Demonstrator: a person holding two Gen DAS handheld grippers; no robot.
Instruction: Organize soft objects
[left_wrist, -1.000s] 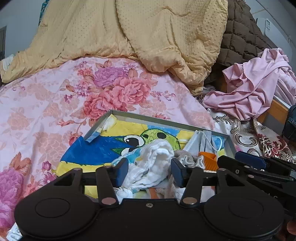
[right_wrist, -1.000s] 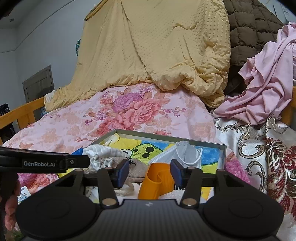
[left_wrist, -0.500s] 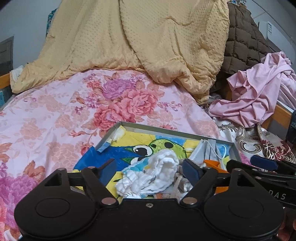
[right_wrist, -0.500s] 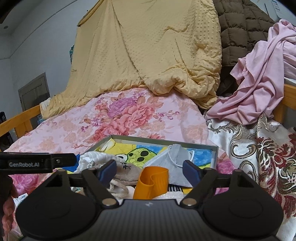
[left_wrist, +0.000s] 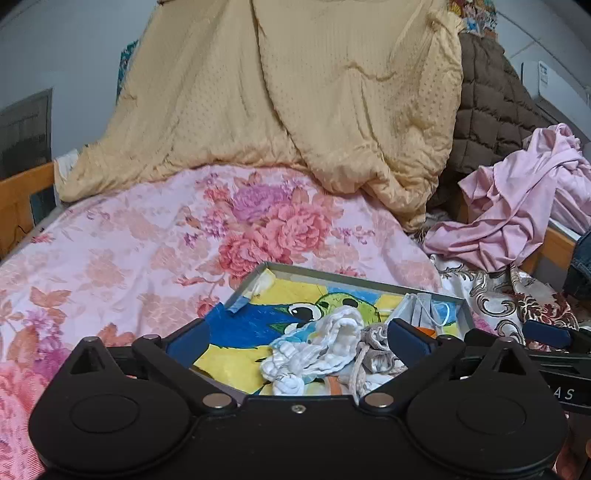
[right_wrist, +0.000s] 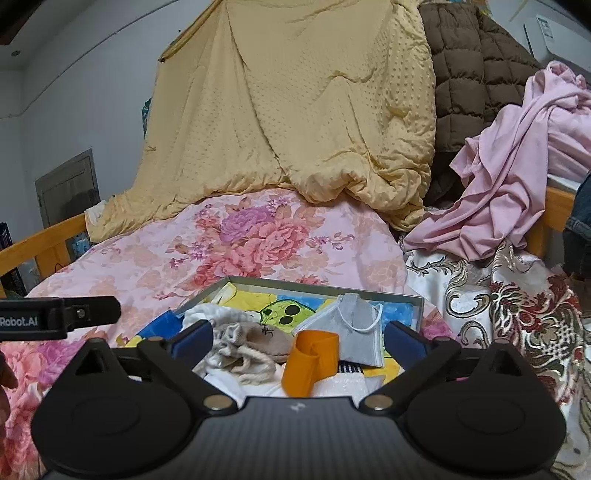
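I hold my left claw (left_wrist: 297, 341) low over the near edge of the tray (left_wrist: 354, 281), and it points a little downward toward the bed. Its jaws are opening and stand wide, and nothing is pressed between them. The white cloth (left_wrist: 319, 349) lies loose on the tray, between the two blue pads but touching none of them. Just beside it, toward the right side of the tray, lies a beige drawstring bag (left_wrist: 373, 345).

My right claw (right_wrist: 297, 341) is at the same height, just beside the left one, and also tilts a little down. Its jaws are opening too and are wide, with no grip on anything. Between its pads I see the orange band (right_wrist: 312, 360), which stands on its edge near the near side of the tray (right_wrist: 325, 285). Behind the band, toward the far right corner, the grey mask (right_wrist: 356, 336) rests with its white loop on top. The same beige bag (right_wrist: 251, 341) lies to the left of the band.

The tray sits on the flowered pink bedcover (left_wrist: 155, 251). A yellow blanket (right_wrist: 295, 110) is piled at the far end of the bed.
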